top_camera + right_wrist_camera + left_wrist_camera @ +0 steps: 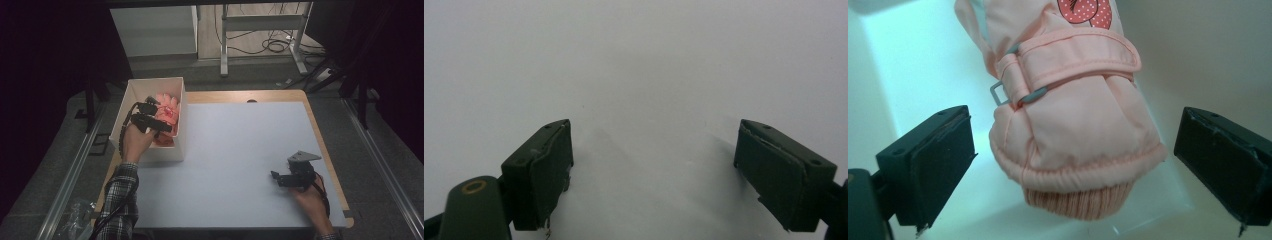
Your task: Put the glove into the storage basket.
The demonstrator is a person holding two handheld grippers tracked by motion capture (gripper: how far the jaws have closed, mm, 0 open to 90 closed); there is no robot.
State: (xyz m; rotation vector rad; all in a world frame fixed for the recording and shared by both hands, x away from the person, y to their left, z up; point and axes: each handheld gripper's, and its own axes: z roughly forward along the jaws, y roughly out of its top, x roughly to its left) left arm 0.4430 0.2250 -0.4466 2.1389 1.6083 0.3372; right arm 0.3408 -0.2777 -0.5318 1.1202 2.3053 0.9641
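Covering most of the wooden table (327, 150) is a pale grey mat (235, 160), and at its far left corner stands a white rectangular cardboard box (131, 97) holding a padded pink winter glove with a strap and knitted cuff (1073, 125). Inside that box the left gripper (1070, 160) hangs with jaws spread wide either side of the cuff, not touching it, while the right gripper (654, 165) rests near the mat's near right corner, jaws equally wide over bare mat
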